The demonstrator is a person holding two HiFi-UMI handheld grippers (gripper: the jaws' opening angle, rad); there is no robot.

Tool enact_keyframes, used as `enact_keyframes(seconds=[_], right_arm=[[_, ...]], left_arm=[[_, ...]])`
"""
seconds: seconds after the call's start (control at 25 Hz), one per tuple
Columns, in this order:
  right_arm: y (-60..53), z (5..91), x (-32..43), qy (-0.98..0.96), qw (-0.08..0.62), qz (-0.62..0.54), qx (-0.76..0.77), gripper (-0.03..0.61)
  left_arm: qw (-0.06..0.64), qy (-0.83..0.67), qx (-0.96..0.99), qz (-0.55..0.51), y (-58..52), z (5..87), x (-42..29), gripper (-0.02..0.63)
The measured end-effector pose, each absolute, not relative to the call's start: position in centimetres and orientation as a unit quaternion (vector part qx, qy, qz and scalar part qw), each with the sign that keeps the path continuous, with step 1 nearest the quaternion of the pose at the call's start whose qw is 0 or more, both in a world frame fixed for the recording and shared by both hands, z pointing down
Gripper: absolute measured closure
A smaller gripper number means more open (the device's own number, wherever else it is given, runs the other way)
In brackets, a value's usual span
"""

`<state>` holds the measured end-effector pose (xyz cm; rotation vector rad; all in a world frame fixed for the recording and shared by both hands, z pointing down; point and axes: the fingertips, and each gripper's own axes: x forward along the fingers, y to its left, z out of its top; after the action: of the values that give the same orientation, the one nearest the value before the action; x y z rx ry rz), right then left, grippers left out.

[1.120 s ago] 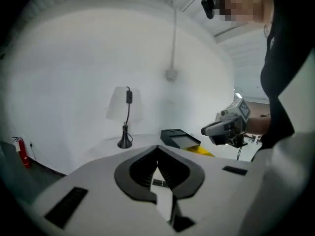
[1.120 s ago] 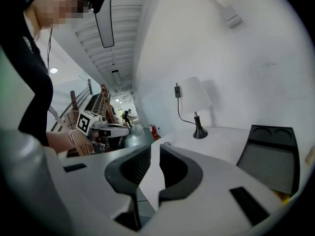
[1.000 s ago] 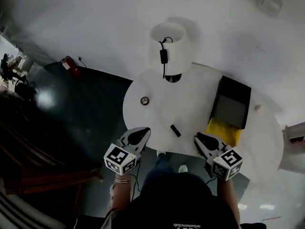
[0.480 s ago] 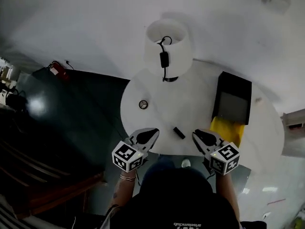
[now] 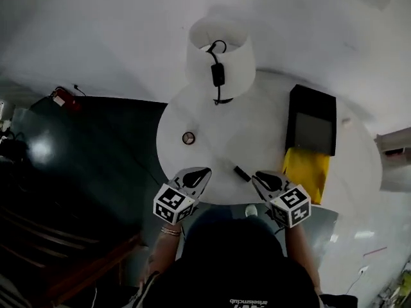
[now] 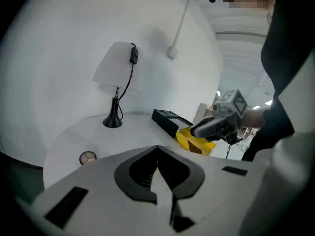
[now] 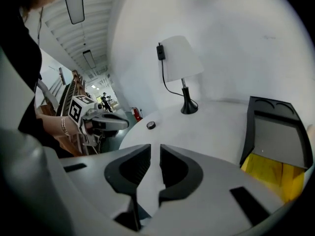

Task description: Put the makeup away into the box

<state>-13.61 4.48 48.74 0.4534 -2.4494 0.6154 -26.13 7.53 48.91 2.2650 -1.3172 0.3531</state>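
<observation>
Now the round white table [image 5: 257, 140] carries everything, with the black box [image 5: 311, 130] on the person's right side. The box looks open on top and has a yellow part [image 5: 307, 172] at its near end. A white-shaded lamp [image 5: 218, 56] stands left of the box and further back.

Both grippers hover at the near edge, left of the box. The right gripper [image 5: 255, 174] is the closer one, its jaws a narrow slit apart with nothing between them. The left gripper [image 5: 205, 170] is further from the box, its jaws pressed together and empty.

Between the two gripper tips, near the box's yellow end, lies a small black stick [image 5: 242, 173]. A little round compact [image 5: 188, 138] sits well apart from the box, past the stick.

Nothing looks packed yet, so this reads as the approach. The next move probably needs the right jaws to widen, straddle the stick, close and carry it to the box.
</observation>
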Motion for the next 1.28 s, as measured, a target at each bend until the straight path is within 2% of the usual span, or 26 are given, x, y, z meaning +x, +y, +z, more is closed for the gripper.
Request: enact_keyframes(seconds=[0.2, 0.6, 1.12, 1.28], right_arm=[[4.6, 50.8, -14.2, -0.911, 0.276, 0.239, 0.191, 0.508], [5.5, 55.3, -15.5, -0.886, 0.341, 0.237, 0.207, 0.508], [5.4, 59.2, -15.8, -0.863, 0.405, 0.2, 0.228, 0.477], [5.1, 59.7, -15.7, -0.857, 0.413, 0.201, 0.233, 0.445]], left_arm=[[0.257, -0.461, 0.839, 0.129, 7.7, 49.9, -26.0, 0.603], [0.268, -0.429, 0.851, 0.142, 7.7, 52.0, -26.5, 0.604], [0.295, -0.408, 0.855, 0.125, 7.2, 53.4, -26.4, 0.603], [0.294, -0.4, 0.859, 0.126, 7.1, 53.2, -26.3, 0.603]])
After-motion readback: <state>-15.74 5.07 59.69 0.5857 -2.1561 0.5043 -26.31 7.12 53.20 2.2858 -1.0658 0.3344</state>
